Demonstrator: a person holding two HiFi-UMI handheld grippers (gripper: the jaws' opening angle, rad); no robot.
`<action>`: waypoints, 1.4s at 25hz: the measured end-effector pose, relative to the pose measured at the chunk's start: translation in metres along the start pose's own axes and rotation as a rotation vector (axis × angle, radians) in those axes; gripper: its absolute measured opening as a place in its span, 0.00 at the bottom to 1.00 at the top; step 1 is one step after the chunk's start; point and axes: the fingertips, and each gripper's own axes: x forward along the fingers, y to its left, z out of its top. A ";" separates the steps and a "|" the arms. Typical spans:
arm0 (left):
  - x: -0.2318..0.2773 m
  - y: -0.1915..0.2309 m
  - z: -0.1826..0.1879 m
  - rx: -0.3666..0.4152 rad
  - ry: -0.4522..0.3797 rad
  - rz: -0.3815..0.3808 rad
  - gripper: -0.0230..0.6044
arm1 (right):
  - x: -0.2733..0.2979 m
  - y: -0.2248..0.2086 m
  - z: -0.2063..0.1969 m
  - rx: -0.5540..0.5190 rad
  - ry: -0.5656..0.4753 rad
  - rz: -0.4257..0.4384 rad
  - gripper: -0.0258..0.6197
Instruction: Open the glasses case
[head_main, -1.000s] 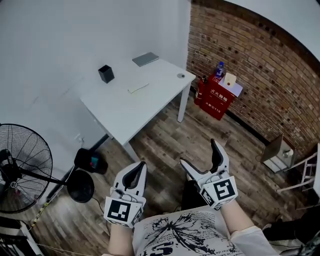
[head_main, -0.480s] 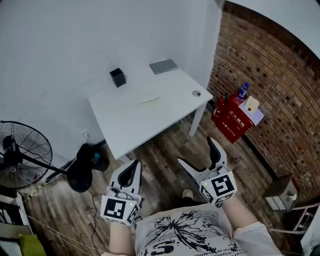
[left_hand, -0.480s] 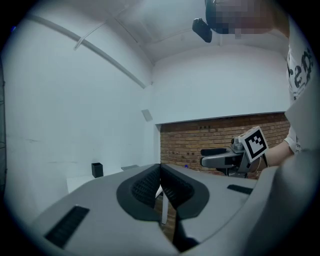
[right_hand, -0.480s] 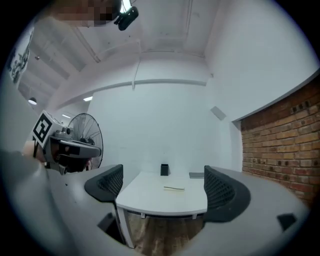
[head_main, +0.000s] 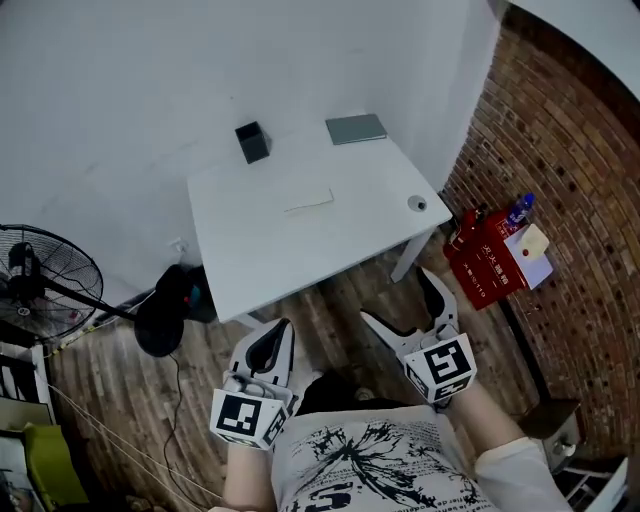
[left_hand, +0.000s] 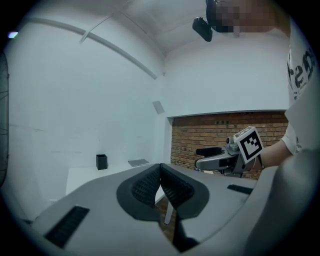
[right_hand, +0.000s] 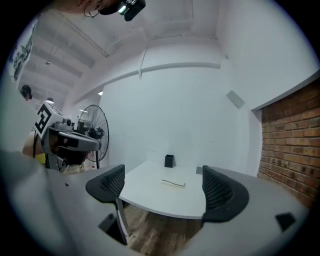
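Observation:
A white table (head_main: 270, 240) stands ahead of me against the wall. On it lie a thin pale oblong case (head_main: 309, 201) near the middle, a grey flat item (head_main: 355, 128) at the far right corner and a black cup (head_main: 252, 141) at the back. Both grippers hang over the wooden floor, short of the table. My left gripper (head_main: 274, 332) is shut, its pads pressed together with nothing between them (left_hand: 160, 167). My right gripper (head_main: 398, 298) is open and empty. In the right gripper view the pale case (right_hand: 173, 183) shows between the spread jaws, far off.
A small round thing (head_main: 417, 204) sits near the table's right edge. A standing fan (head_main: 40, 285) is at the left, with a black object (head_main: 170, 310) on the floor beside the table. A red box (head_main: 490, 262) stands against the brick wall (head_main: 580, 170).
The head view has swung left and closer, so the table now sits more centred and the red box has slid right. Both grippers keep their states and stay near my body.

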 end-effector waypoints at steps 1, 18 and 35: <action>0.009 0.005 0.000 -0.003 0.001 0.006 0.06 | 0.011 -0.005 -0.001 0.000 0.006 0.011 0.80; 0.220 0.156 -0.003 0.021 0.057 -0.056 0.06 | 0.262 -0.091 -0.056 0.006 0.345 0.148 0.78; 0.326 0.273 -0.120 -0.112 0.280 -0.039 0.06 | 0.444 -0.096 -0.157 -0.188 0.701 0.363 0.77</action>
